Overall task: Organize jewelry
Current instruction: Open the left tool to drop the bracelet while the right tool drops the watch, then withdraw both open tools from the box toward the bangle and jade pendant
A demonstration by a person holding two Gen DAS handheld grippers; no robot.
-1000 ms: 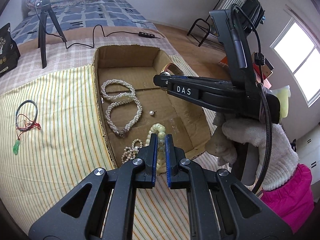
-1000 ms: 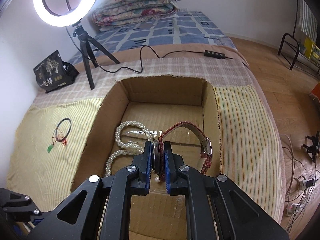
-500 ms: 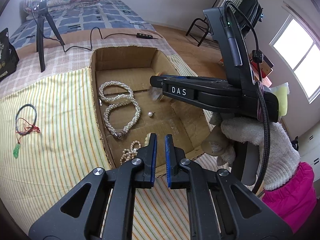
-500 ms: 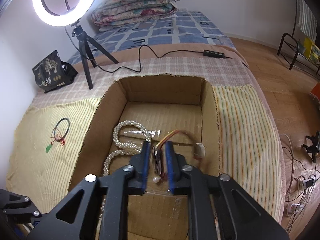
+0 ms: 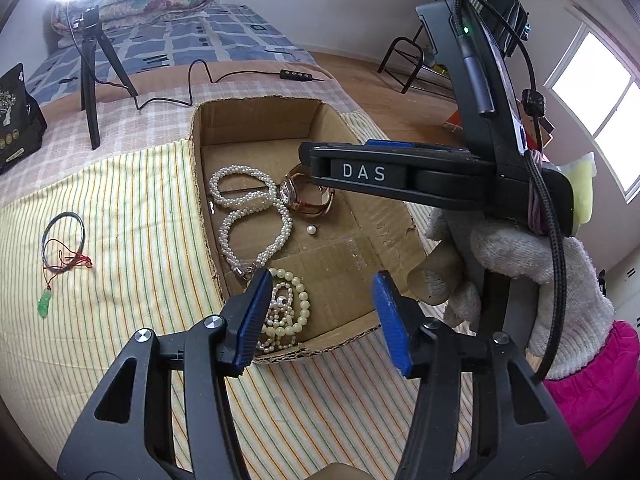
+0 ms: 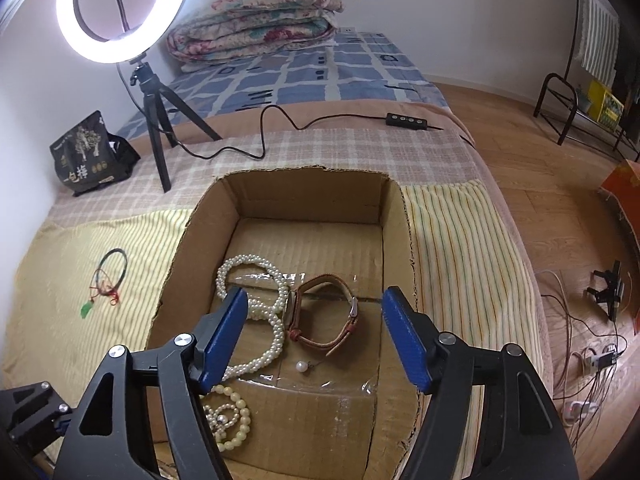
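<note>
Left wrist only: gloved hand (image 5: pixel 532 264).

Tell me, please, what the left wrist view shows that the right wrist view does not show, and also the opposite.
Only the left wrist view: the gloved hand holding the right tool, and a window.
Only the right wrist view: the whole ring light and the cables on the floor.
Both: the cardboard box, pearl necklace, watch, loose pearl, green pendant.
</note>
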